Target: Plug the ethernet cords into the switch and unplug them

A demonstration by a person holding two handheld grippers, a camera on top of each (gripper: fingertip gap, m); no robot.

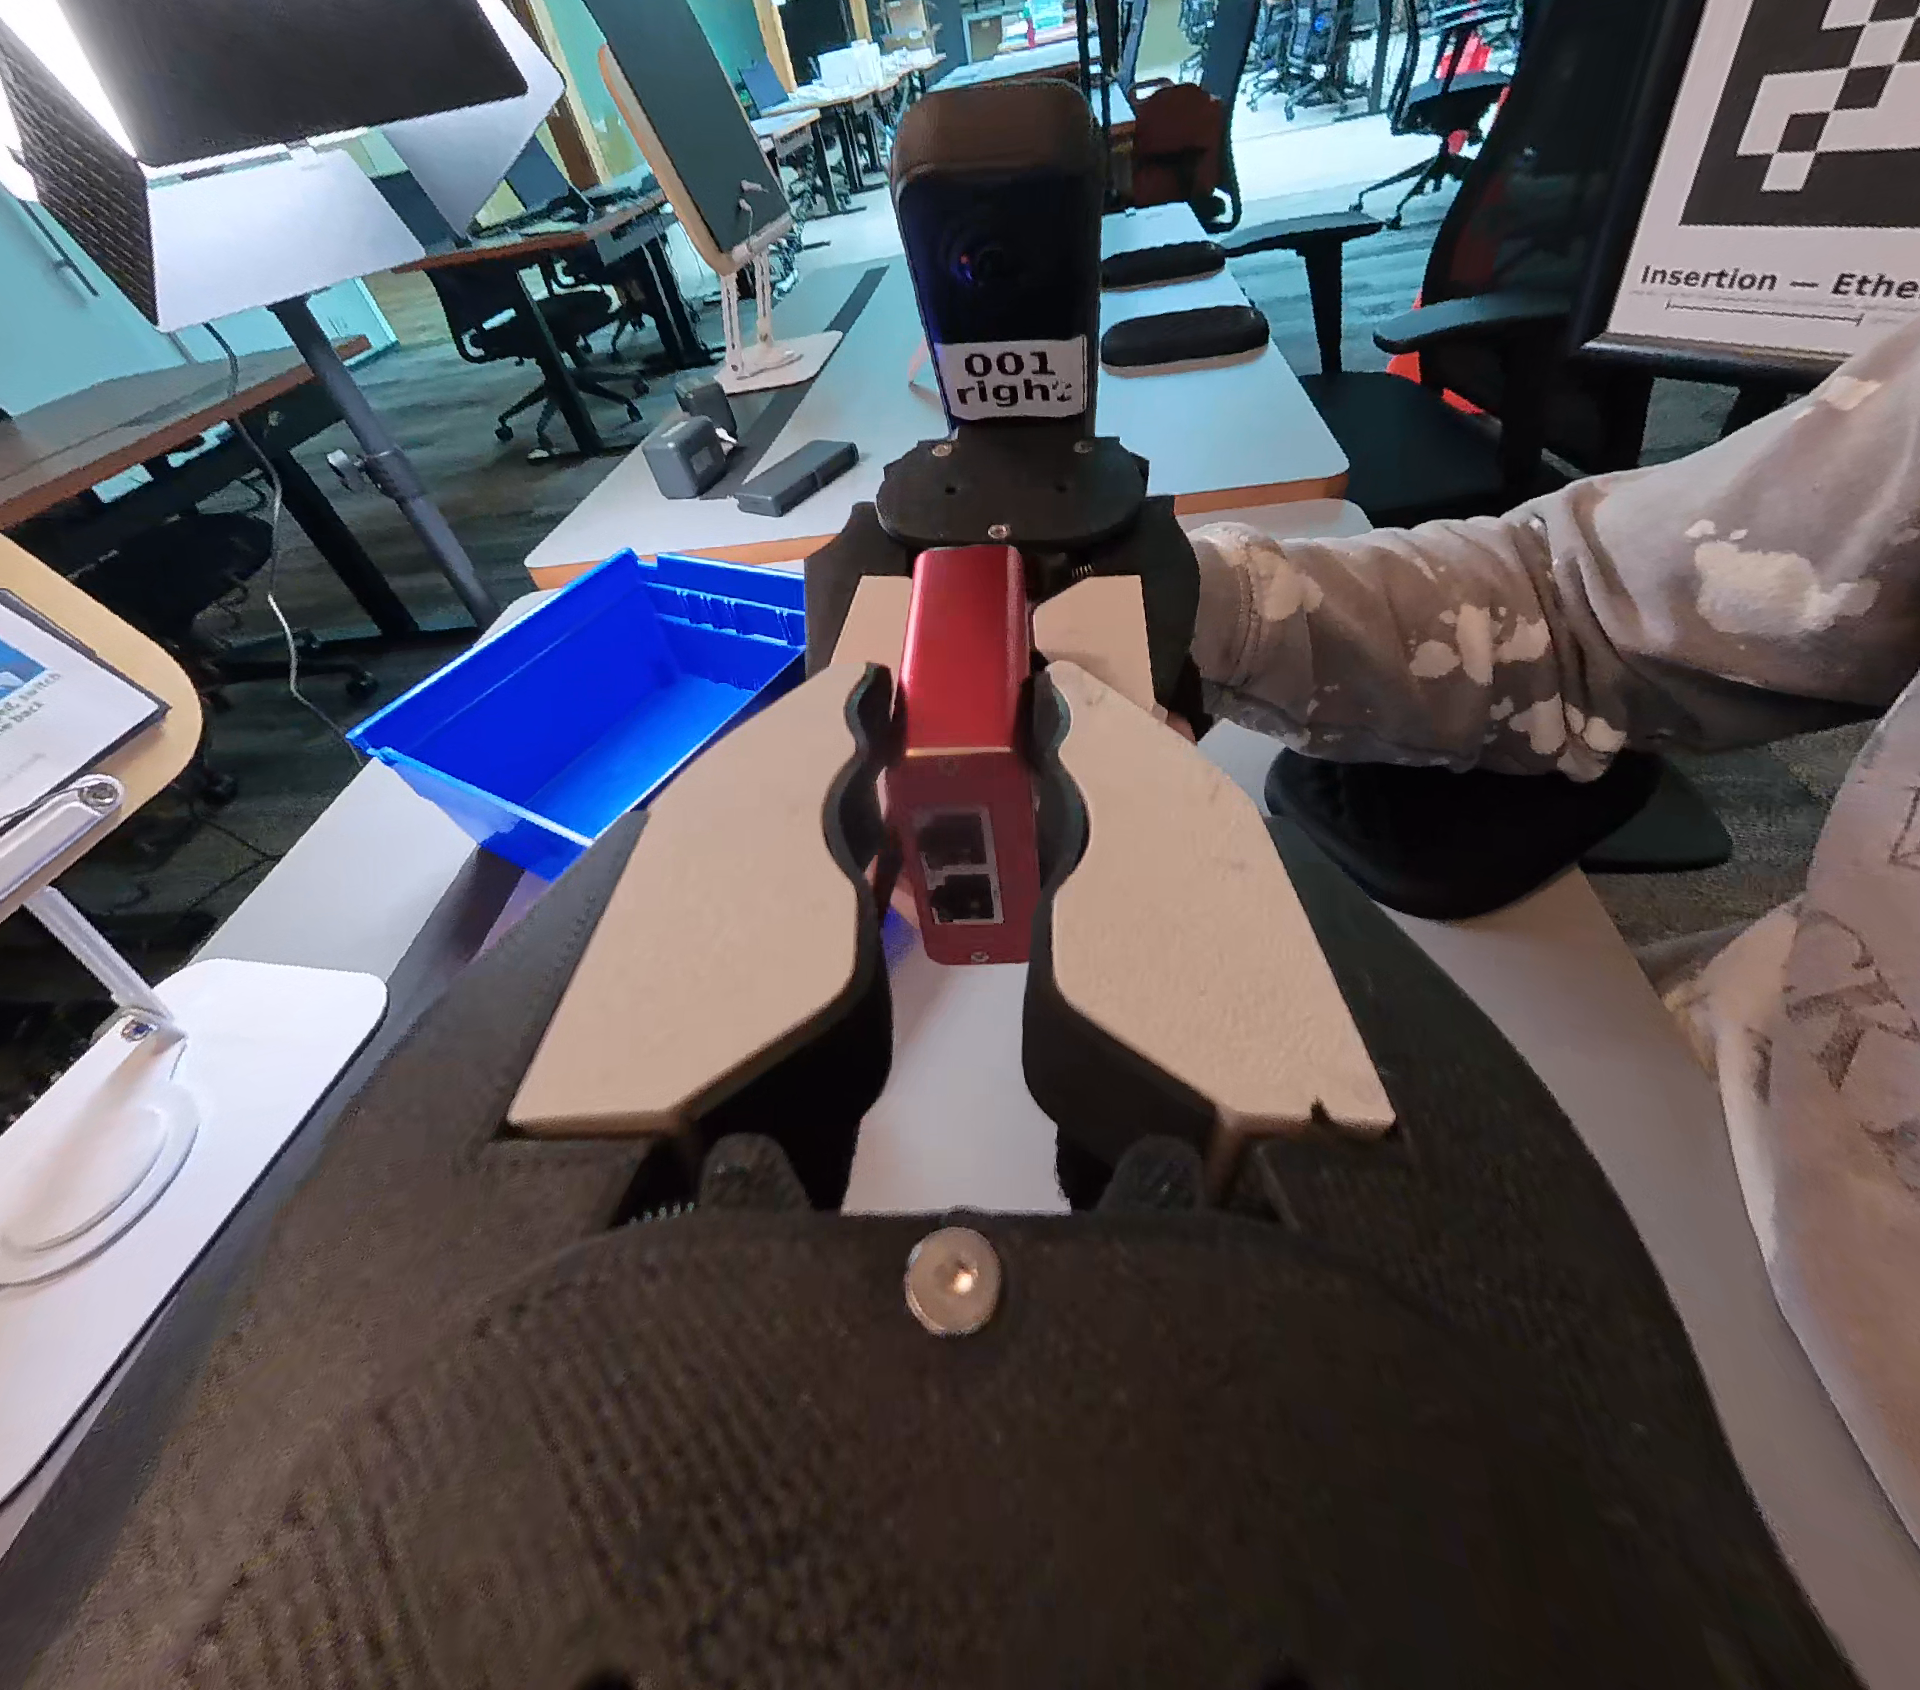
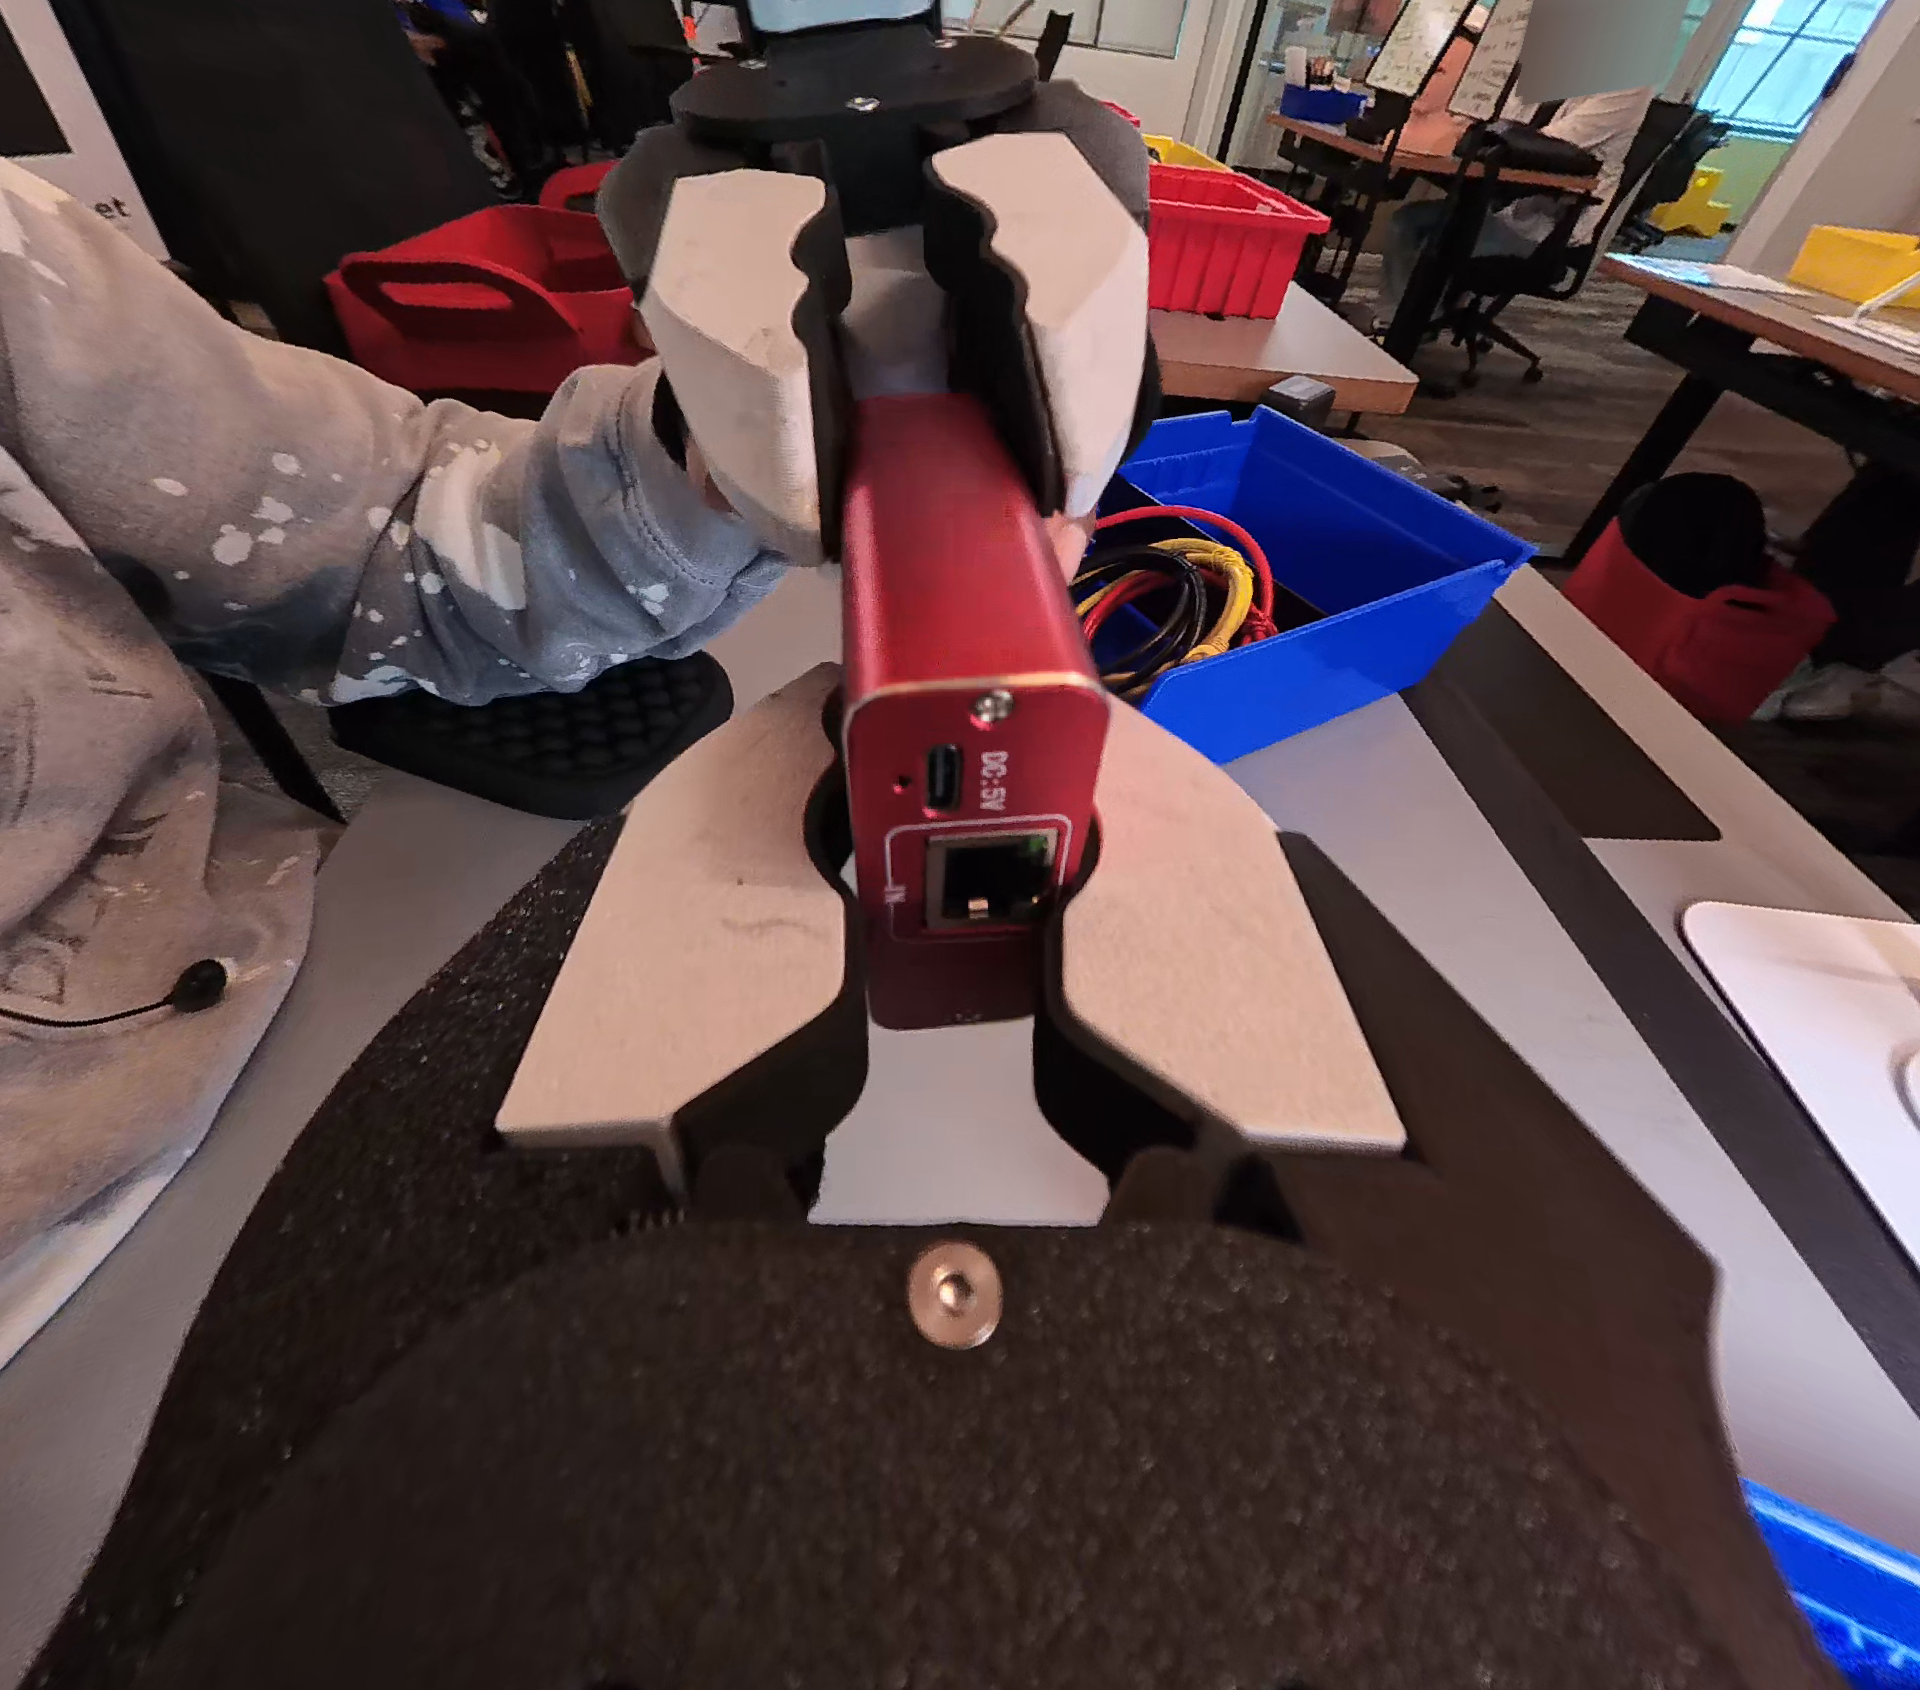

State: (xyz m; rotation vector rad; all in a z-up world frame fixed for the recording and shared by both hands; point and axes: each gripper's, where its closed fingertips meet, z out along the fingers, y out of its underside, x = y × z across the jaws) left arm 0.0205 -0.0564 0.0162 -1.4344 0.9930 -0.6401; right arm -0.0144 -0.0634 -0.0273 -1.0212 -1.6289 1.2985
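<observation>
Sleeve [image 2: 343, 560] first, on the far left of the right wrist view: grey, bleach-spattered, reaching in toward the middle. Over in the left wrist view that left edge has a white stand base [image 1: 156, 1110] on the grey table [image 1: 343, 871], and just right of it an empty blue bin [image 1: 613, 705] sitting a bit farther back.

Dead centre in both views is the switch [image 2: 961, 601], a small red metal box held up off the table between the two grippers, which face each other. The left gripper [image 1: 961, 809] has its jaws closed down onto the end with two network ports, both with nothing plugged in. The right gripper [image 2: 961, 851] is pinched on the opposite end, the one with a single network port and a small power socket, also nothing in them. So each gripper is squeezing one end of the box, jaws only as wide as the box itself.

Moving right in the right wrist view, another blue bin [image 2: 1351, 601] sits just beside the switch, and the ethernet cords [image 2: 1184, 601] are coiled inside it, red, yellow and black. Farther back there's a red bin [image 2: 1226, 238] on another desk.

Far right in the left wrist view is a printed sign [image 1: 1808, 82] with a black-and-white marker.
</observation>
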